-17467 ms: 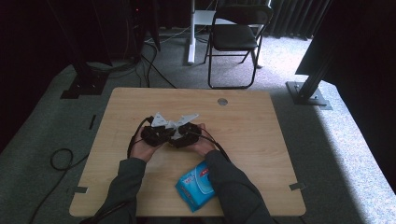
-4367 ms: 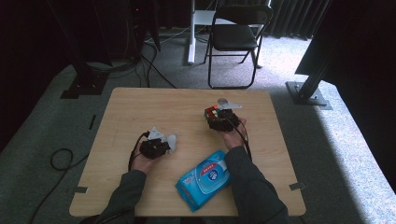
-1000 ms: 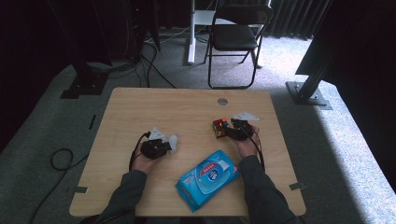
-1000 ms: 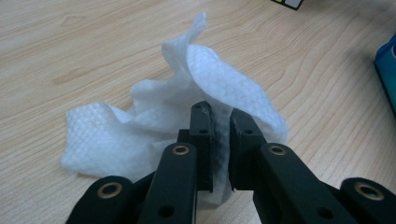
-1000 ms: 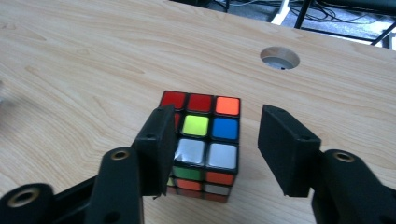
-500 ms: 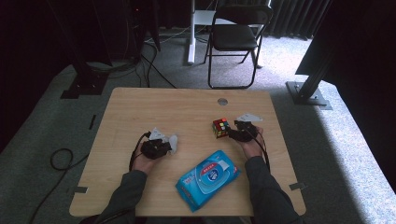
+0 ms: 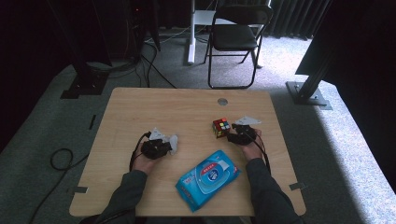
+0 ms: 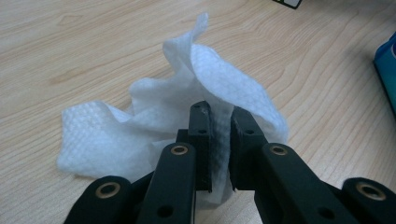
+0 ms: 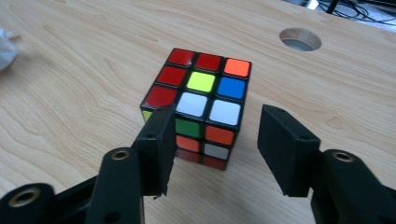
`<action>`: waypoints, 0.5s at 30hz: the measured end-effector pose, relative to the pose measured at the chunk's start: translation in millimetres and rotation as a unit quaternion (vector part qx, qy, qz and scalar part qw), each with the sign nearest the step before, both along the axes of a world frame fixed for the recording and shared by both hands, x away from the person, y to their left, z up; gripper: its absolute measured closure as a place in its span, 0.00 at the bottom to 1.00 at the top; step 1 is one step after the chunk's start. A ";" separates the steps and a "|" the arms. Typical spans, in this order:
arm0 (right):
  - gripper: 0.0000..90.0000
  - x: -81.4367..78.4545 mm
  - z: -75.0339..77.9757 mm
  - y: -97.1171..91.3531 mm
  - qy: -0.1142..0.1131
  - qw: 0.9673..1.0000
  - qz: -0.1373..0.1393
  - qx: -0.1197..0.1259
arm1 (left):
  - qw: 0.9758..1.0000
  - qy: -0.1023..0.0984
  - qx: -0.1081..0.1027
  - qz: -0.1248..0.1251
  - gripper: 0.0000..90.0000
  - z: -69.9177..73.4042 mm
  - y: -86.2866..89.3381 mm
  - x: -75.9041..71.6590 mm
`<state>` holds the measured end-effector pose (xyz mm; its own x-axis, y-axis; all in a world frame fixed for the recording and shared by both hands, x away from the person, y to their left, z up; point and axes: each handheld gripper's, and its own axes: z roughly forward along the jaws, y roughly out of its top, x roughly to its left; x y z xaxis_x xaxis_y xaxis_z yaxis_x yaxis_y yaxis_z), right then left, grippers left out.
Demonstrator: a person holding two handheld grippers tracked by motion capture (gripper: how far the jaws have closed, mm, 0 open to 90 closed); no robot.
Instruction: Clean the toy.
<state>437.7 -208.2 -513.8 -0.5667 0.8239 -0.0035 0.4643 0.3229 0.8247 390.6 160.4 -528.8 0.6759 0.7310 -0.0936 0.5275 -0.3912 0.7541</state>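
A scrambled colour cube stands on the wooden table, right of centre. My right gripper sits just behind it, open. In the right gripper view the cube stands at the fingertips of the right gripper, with a gap between its side and the right jaw. A crumpled white wipe lies at the left. My left gripper is shut on a fold of the wipe, and the rest of the wipe rests on the table.
A blue pack of wipes lies near the front edge between my forearms, and its corner appears in the left gripper view. A round cable hole is in the table behind the cube. A folding chair stands beyond the table.
My right gripper has drawn back a little from the cube, which stays standing on the table. The left gripper and the wipe have not moved.
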 end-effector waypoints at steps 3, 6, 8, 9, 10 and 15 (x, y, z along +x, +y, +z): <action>0.55 -0.8 -0.8 1.9 0.000 1.000 0.005 -0.002 | 1.000 0.000 0.000 0.000 0.91 0.2 0.2 0.0; 0.55 -1.9 -2.2 3.3 0.000 1.000 0.007 -0.002 | 1.000 0.000 0.000 0.000 0.90 0.1 0.1 -0.1; 0.55 -1.9 -2.5 3.3 0.000 1.000 0.008 -0.002 | 1.000 0.000 0.000 0.000 0.90 0.0 0.1 0.0; 0.55 -1.9 -1.9 3.0 -0.001 1.000 0.006 0.002 | 1.000 0.000 0.000 0.000 0.90 -0.1 0.0 0.0; 0.56 -1.9 -0.7 2.4 -0.004 1.000 0.006 0.006 | 1.000 0.000 0.000 0.000 0.90 -0.1 0.1 0.1; 0.59 -0.8 6.2 -1.3 -0.014 1.000 -0.003 0.022 | 1.000 0.000 0.000 -0.001 0.90 -0.3 -0.2 0.2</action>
